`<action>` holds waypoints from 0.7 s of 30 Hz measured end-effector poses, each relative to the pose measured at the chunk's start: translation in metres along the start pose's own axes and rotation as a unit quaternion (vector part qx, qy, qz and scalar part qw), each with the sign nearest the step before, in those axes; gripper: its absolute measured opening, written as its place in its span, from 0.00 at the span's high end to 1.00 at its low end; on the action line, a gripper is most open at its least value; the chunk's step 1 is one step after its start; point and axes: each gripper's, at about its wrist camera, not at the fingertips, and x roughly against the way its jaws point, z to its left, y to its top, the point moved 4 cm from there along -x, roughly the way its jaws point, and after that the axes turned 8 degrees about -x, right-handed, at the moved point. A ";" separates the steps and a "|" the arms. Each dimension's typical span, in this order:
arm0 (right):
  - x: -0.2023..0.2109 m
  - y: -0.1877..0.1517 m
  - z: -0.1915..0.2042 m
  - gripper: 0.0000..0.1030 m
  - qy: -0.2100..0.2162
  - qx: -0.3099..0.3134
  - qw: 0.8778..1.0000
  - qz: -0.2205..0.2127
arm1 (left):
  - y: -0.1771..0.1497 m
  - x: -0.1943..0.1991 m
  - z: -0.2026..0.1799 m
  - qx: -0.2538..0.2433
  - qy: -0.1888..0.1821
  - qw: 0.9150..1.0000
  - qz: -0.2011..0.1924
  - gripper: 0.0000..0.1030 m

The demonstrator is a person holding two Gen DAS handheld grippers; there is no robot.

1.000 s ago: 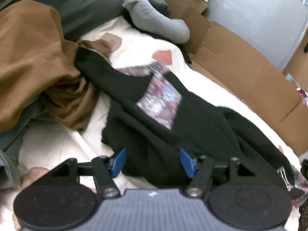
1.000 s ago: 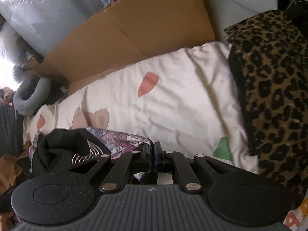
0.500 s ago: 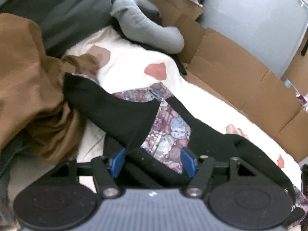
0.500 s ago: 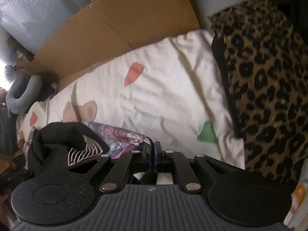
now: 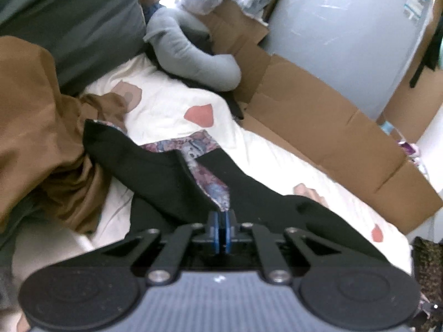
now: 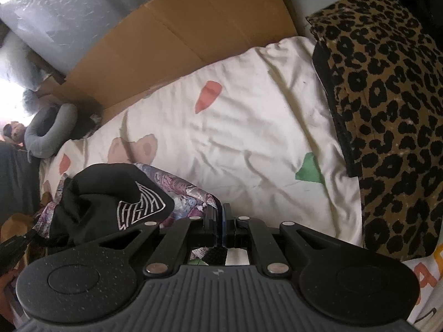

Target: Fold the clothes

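The left claw (image 5: pixel 220 231), gaping half a second ago, is now pinching the black jacket (image 5: pixel 155 171) at its paisley lining. The right claw (image 6: pixel 218 221) is staying clamped on the same garment, bunched on the bed (image 6: pixel 249 127), readying a two-handed spread.

Both wrist cameras sitting low, close over bed sheet (image 6: pixel 249 127), looking forward along fingers; both catching black garment (image 5: pixel 155 171), neck pillow (image 5: pixel 191 58), cardboard (image 6: pixel 188 30) (opposite ends).

Grey neck pillow (image 5: pixel 193 55), flattened cardboard (image 5: pixel 318 119) (along the bed), white patterned sheet (image 6: pixel 249 138)
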 end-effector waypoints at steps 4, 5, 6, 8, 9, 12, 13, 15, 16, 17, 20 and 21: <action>0.017 -0.002 0.009 0.99 0.017 0.011 1.000 -0.002 | -0.006 0.037 -0.004 -0.003 -0.012 1.000 0.001 0.96; 0.022 -0.003 0.013 0.99 0.024 0.016 1.000 -0.002 | -0.008 0.047 -0.004 -0.001 -0.014 1.000 0.001 0.96; 0.027 -0.003 0.016 0.99 0.030 0.021 0.999 -0.003 | -0.010 0.058 -0.004 0.003 -0.016 1.000 0.000 0.96; 0.038 -0.004 0.022 0.99 0.038 0.029 0.999 -0.001 | -0.014 0.078 -0.005 0.005 -0.020 1.000 0.001 0.96; 0.042 -0.006 0.025 0.99 0.040 0.030 0.999 0.000 | -0.017 0.087 -0.007 0.004 -0.022 1.000 0.002 0.96; 0.054 -0.010 0.030 0.99 0.044 0.036 0.998 0.002 | -0.025 0.111 -0.009 0.003 -0.028 1.000 0.006 0.96; 0.057 -0.010 0.029 0.99 0.044 0.036 0.998 0.004 | -0.028 0.119 -0.009 0.005 -0.029 1.000 0.007 0.97; 0.063 -0.011 0.028 0.99 0.044 0.035 0.998 0.007 | -0.034 0.135 -0.011 0.008 -0.030 0.999 0.011 0.97; 0.066 -0.012 0.027 0.99 0.044 0.035 0.998 0.008 | -0.038 0.142 -0.012 0.008 -0.029 0.999 0.012 0.97; 0.069 -0.012 0.026 0.99 0.044 0.035 0.998 0.010 | -0.042 0.150 -0.015 0.004 -0.030 0.999 0.013 0.97; 0.078 -0.014 0.023 0.99 0.044 0.035 0.998 0.014 | -0.056 0.168 -0.018 0.008 -0.031 0.999 0.026 0.97; 0.080 -0.015 0.021 0.99 0.042 0.033 0.998 0.017 | -0.061 0.174 -0.018 0.010 -0.032 0.999 0.032 0.97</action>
